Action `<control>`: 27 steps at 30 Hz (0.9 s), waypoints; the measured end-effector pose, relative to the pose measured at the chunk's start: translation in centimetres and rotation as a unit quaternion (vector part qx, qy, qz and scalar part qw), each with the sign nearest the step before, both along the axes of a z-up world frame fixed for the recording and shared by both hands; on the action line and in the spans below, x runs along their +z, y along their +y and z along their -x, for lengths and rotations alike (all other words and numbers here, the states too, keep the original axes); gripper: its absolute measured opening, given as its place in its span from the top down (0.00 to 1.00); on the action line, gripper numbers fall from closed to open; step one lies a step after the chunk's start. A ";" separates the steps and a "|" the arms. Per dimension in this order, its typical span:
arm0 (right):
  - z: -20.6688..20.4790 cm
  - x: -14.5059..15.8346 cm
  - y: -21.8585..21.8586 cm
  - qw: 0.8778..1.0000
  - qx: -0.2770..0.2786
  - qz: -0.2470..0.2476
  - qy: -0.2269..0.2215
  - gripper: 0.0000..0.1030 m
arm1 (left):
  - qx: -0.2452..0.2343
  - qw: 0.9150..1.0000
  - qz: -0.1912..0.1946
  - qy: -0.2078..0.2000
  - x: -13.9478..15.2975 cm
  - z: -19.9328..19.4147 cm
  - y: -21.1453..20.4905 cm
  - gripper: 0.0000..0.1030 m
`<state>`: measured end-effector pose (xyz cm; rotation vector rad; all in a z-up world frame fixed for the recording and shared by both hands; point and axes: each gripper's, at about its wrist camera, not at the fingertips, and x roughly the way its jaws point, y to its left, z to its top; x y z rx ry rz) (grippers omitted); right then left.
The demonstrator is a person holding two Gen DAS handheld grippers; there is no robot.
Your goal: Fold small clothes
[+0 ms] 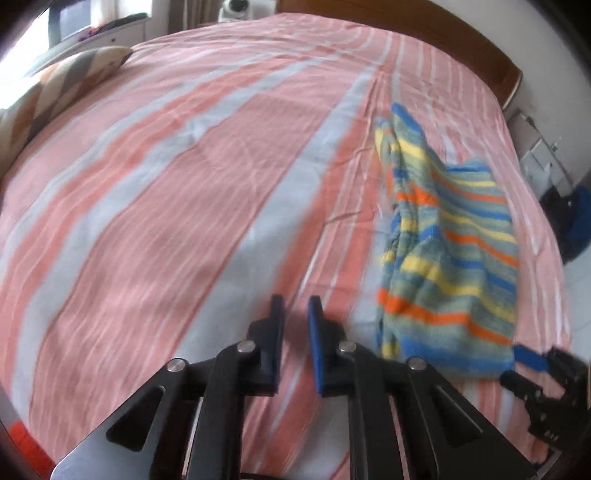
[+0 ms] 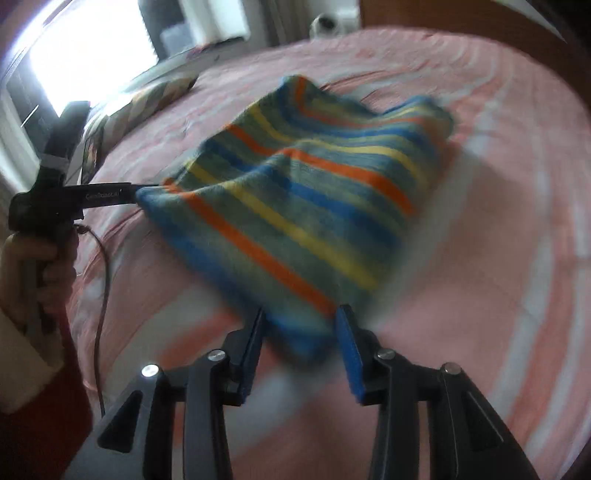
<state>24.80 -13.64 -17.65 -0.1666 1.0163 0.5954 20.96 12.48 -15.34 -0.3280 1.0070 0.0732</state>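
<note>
A small striped garment (image 1: 450, 251), green-grey with blue, yellow and orange bands, lies rumpled on the pink striped bed; it also shows in the right wrist view (image 2: 303, 206). My left gripper (image 1: 296, 306) is open and empty, left of the garment, over the sheet; in the right wrist view (image 2: 138, 192) its tips sit at the garment's left corner. My right gripper (image 2: 301, 317) is open, its jaws on either side of the garment's near blue edge; it shows at the lower right of the left wrist view (image 1: 517, 363).
A striped pillow (image 1: 48, 96) lies at the bed's far left. A wooden bed frame (image 1: 476, 40) runs along the far side. White drawers (image 1: 110, 33) stand beyond the bed. Boxes and a dark bag (image 1: 561, 206) sit on the floor to the right.
</note>
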 end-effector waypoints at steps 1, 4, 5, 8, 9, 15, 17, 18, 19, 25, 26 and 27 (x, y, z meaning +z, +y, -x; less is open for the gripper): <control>0.8 0.5 -0.8 1.000 -0.019 -0.014 0.000 0.60 | 0.003 1.000 0.008 -0.005 0.5 0.5 0.3 0.64; 2.4 1.8 -2.9 0.996 -0.062 -0.066 -0.027 0.52 | -0.017 0.998 0.031 -0.043 1.8 0.0 0.2 0.38; 3.0 1.8 -3.6 0.993 -0.077 -0.079 -0.032 0.52 | -0.034 0.997 0.041 -0.052 2.3 -1.7 -0.6 0.33; 3.7 1.2 -4.9 0.986 -0.125 -0.107 -0.020 0.52 | -0.109 0.989 0.079 -0.062 3.1 -5.4 -3.0 0.22; 4.2 0.9 -5.4 0.984 -0.137 -0.115 -0.015 0.52 | -0.122 0.989 0.067 -0.055 3.0 -6.9 -3.9 0.22; 8.0 -0.2 -6.8 0.980 -0.162 -0.116 -0.013 0.52 | -0.063 0.995 -0.073 0.022 -0.5 -13.4 -3.7 0.39; 9.2 -0.1 -7.6 0.980 -0.165 -0.108 -0.016 0.52 | -0.027 0.999 -0.043 0.019 0.1 -12.4 -2.0 0.41; 9.5 0.0 -7.8 0.981 -0.165 -0.105 -0.019 0.52 | -0.025 0.999 -0.040 0.010 0.7 -11.5 -1.5 0.40; 9.8 0.2 -8.1 0.981 -0.165 -0.101 -0.024 0.51 | -0.035 0.998 -0.044 -0.002 1.5 -10.2 -1.4 0.37; 10.1 1.0 -8.0 0.978 -0.179 -0.103 -0.044 0.43 | -0.065 0.990 -0.109 -0.055 4.7 -5.1 -2.4 0.18; 10.1 1.3 -7.7 0.977 -0.178 -0.105 -0.046 0.42 | -0.067 0.989 -0.116 -0.059 5.0 -4.8 -2.5 0.18; 10.1 1.6 -7.5 0.977 -0.178 -0.106 -0.049 0.41 | -0.068 0.988 -0.120 -0.063 5.4 -4.4 -2.7 0.18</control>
